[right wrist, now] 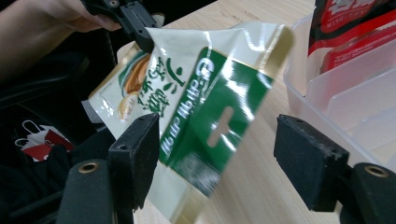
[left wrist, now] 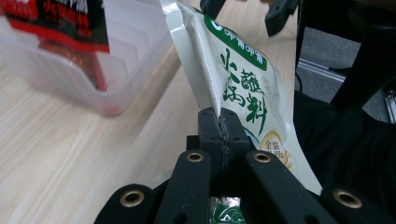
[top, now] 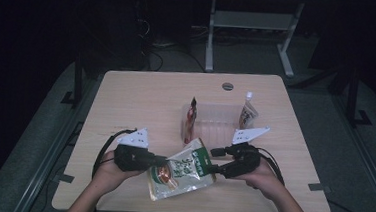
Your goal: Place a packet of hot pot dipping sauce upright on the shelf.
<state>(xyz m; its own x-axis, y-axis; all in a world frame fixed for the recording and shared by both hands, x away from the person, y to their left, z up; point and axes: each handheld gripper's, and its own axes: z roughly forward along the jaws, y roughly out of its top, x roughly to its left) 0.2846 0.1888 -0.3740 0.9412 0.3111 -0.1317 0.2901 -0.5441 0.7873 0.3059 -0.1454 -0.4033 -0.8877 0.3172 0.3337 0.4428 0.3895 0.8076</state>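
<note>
Pale wooden table (top: 141,98) in a dark room, bare across its far and left parts. Near the front edge, held off the surface: green-and-cream packet (top: 181,169), one side pinched tight in the pressed-together left gripper (top: 158,160). Right gripper (top: 214,160) spread wide, pads off the film, packet's green end between the jaws, untouched. Just beyond, clear divided tray (top: 215,119), with a red pouch (top: 190,120) upright at its left end and a brown pouch (top: 248,115) at its right. Free tabletop left of tray.
</note>
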